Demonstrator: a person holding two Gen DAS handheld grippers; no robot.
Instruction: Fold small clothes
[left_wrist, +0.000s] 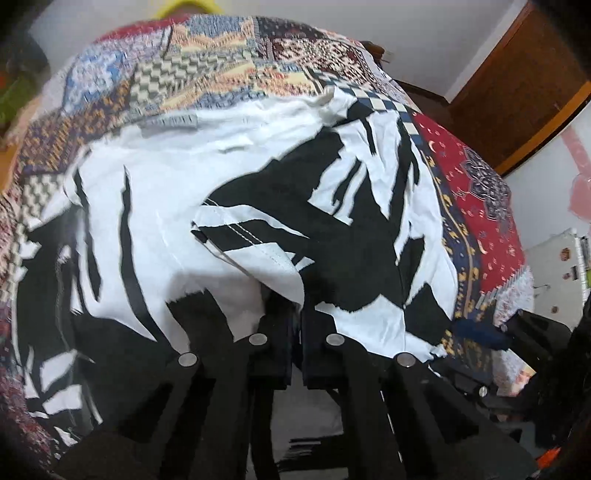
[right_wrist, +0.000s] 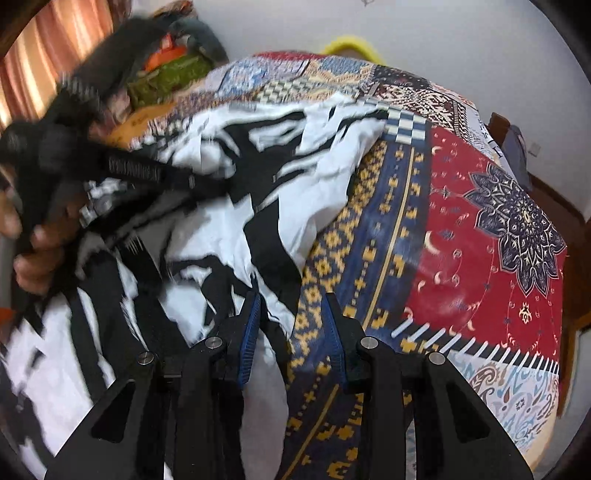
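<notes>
My left claw is nearly closed on the black-and-white garment, apparently pinching its near hem. My right claw gapes empty at its right edge. Risk: one-sided hold skews the fold.

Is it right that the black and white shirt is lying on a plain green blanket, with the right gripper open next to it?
Not quite. The blanket is not plain green; it is a colourful patchwork of red, blue and yellow patterns, as the right wrist view shows. The black and white shirt does lie on it, and the right gripper is open at its edge.
</notes>
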